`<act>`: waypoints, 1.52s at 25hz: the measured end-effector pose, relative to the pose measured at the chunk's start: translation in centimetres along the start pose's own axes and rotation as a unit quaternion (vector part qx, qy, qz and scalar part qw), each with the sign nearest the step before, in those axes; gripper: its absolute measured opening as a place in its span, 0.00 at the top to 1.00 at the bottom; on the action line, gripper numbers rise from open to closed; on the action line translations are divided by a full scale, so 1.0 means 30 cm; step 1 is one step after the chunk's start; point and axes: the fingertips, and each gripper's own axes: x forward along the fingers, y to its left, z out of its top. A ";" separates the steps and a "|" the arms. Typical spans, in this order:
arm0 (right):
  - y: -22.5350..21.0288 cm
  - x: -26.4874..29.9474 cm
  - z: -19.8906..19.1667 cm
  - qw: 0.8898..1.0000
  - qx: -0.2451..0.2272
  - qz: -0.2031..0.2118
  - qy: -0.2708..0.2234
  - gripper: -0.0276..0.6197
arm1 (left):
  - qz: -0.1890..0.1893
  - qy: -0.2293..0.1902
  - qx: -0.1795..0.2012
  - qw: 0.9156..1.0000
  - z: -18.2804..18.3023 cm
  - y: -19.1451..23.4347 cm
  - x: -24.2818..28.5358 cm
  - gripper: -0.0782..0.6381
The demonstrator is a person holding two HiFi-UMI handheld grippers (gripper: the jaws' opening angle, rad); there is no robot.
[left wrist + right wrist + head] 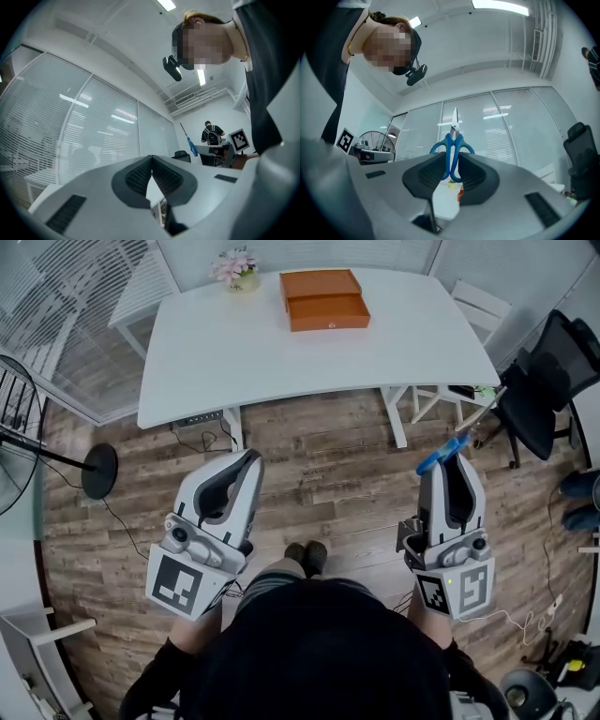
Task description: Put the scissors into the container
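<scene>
Scissors (449, 143) sat pinched by the handles in the right gripper (451, 165), blades jutting free, left gripper (152, 172) closed on nothing, container (323, 298) well apart on the table (234, 348); so slim a hold could let them pivot or drop en route.

table (281, 357) and what is placed around it
the container (323, 299) is set on the table's far side, a flower pot (239, 270) just left of it; left gripper (248, 460) and right gripper (452, 465) are held before the table, scissors (433, 461) clamped in the latter.
</scene>
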 end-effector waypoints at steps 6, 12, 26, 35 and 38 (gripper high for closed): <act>-0.015 0.022 -0.008 1.000 0.008 -0.001 0.003 0.82 | -0.006 0.003 -0.005 1.000 -0.007 0.004 0.026 0.87; -0.061 0.010 0.005 1.000 0.004 -0.006 -0.004 0.82 | -0.013 0.003 0.005 1.000 -0.002 -0.003 0.071 0.87; -0.132 0.029 -0.026 1.000 0.011 -0.002 -0.008 0.82 | -0.008 0.000 0.007 1.000 -0.023 -0.025 0.138 0.87; -0.208 0.110 -0.069 1.000 0.003 -0.012 -0.006 0.82 | -0.021 -0.016 0.002 1.000 -0.051 0.041 0.263 0.87; -0.229 0.156 -0.096 1.000 0.003 -0.014 -0.002 0.82 | -0.017 -0.014 0.005 1.000 -0.076 0.091 0.299 0.87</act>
